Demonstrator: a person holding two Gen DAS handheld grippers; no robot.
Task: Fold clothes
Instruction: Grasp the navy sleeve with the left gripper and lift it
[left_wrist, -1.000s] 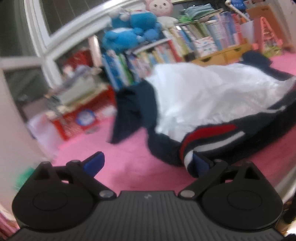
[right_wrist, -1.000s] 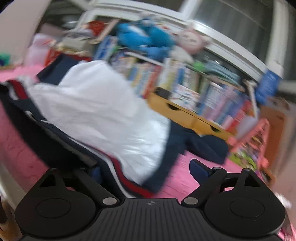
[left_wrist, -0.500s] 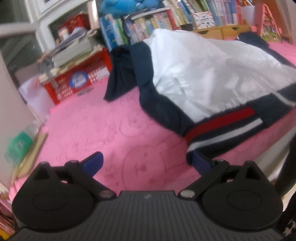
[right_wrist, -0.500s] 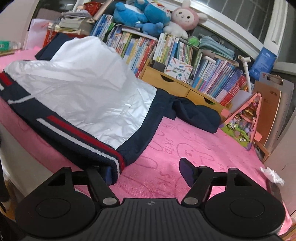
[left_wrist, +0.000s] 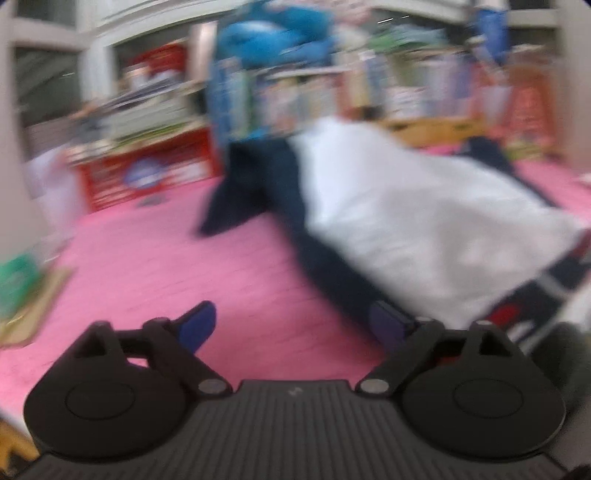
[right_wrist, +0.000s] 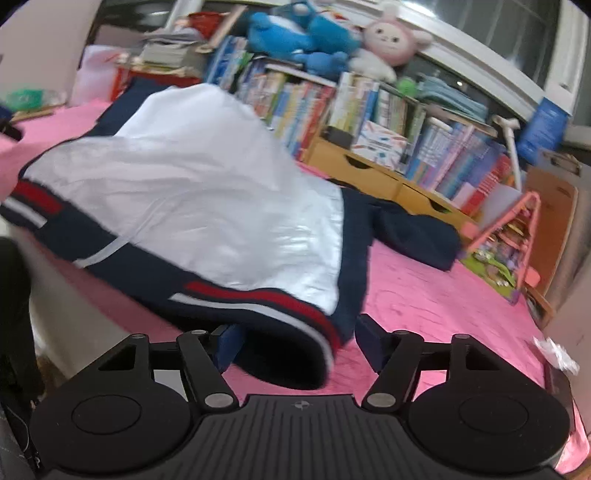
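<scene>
Two low, close wrist views, shared jacket (left_wrist: 424, 229) (right_wrist: 207, 206).

the left black two-finger gripper with blue pads (left_wrist: 291, 323) is held low and points forward, its jaws spread wide with a clear gap between the two blue pads (left_wrist: 197, 325); the view from it is heavily blurred. the right black two-finger gripper with dark blue pads (right_wrist: 295, 341) also points forward and low, its jaws wide apart, one pad (right_wrist: 231, 345) on the left and the other on the right, neither pressed together.
</scene>
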